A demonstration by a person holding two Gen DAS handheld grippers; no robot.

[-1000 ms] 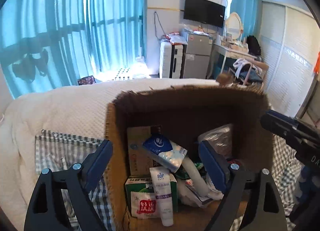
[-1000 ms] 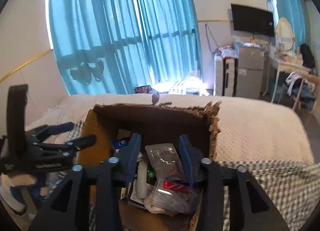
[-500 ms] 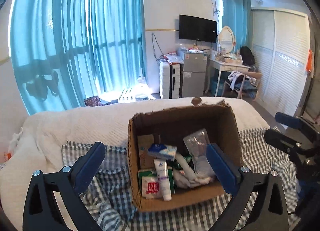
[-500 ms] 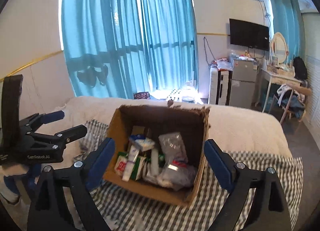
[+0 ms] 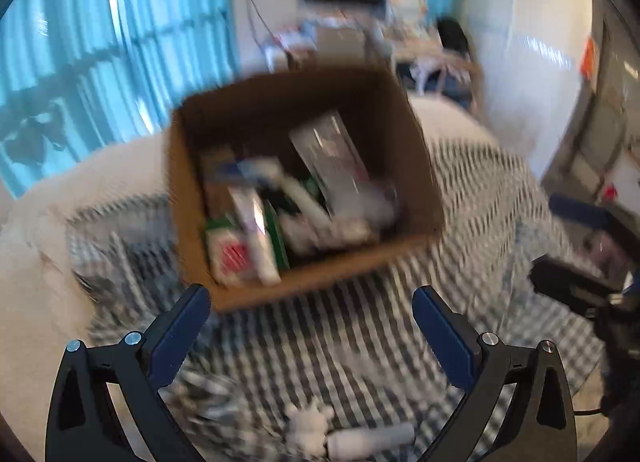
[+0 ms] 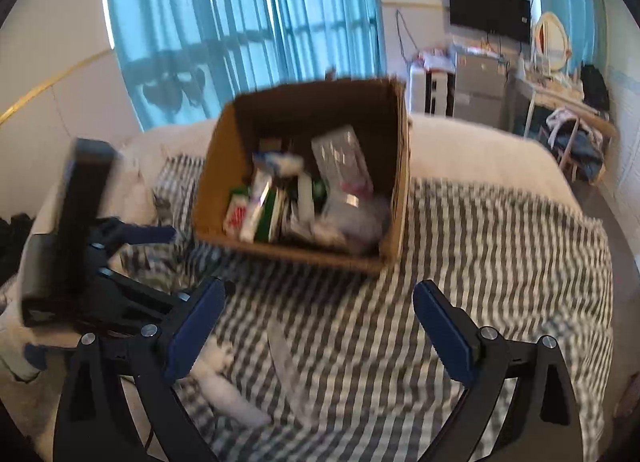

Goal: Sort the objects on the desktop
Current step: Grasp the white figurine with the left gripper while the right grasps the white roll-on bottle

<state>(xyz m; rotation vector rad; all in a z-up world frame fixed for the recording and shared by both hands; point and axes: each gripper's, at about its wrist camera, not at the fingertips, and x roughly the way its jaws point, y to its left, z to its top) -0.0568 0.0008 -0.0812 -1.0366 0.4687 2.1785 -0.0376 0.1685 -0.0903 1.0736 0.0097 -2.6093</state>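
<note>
A brown cardboard box (image 5: 320, 278) (image 6: 288, 252) stands on a grey checked cloth (image 5: 360, 334) (image 6: 480, 262). It holds a green packet with a red label (image 5: 230, 254) (image 6: 240, 214), a white tube (image 5: 256, 234), a clear plastic bag (image 5: 332, 154) (image 6: 344, 162) and other blurred items. My left gripper (image 5: 310, 302) is open just short of the box's near wall, nothing between its fingers. My right gripper (image 6: 320, 294) is open too, over bare cloth before the box. A white tube (image 5: 372, 438) (image 6: 236, 398) and a crumpled white thing (image 5: 308, 426) lie loose on the cloth near me.
The cloth covers a white bedspread (image 6: 460, 142). Each gripper shows in the other's view: the right one (image 5: 580, 254) at the right edge, the left one (image 6: 120, 246) at the left. Blue curtains, a TV and a cluttered desk stand behind. A clear flat item (image 6: 288, 362) lies on the cloth.
Both grippers have pulled back out of the box and dropped lower. The right jaws have spread wide from around the clear bag. Loose items on the cloth have come into view.
</note>
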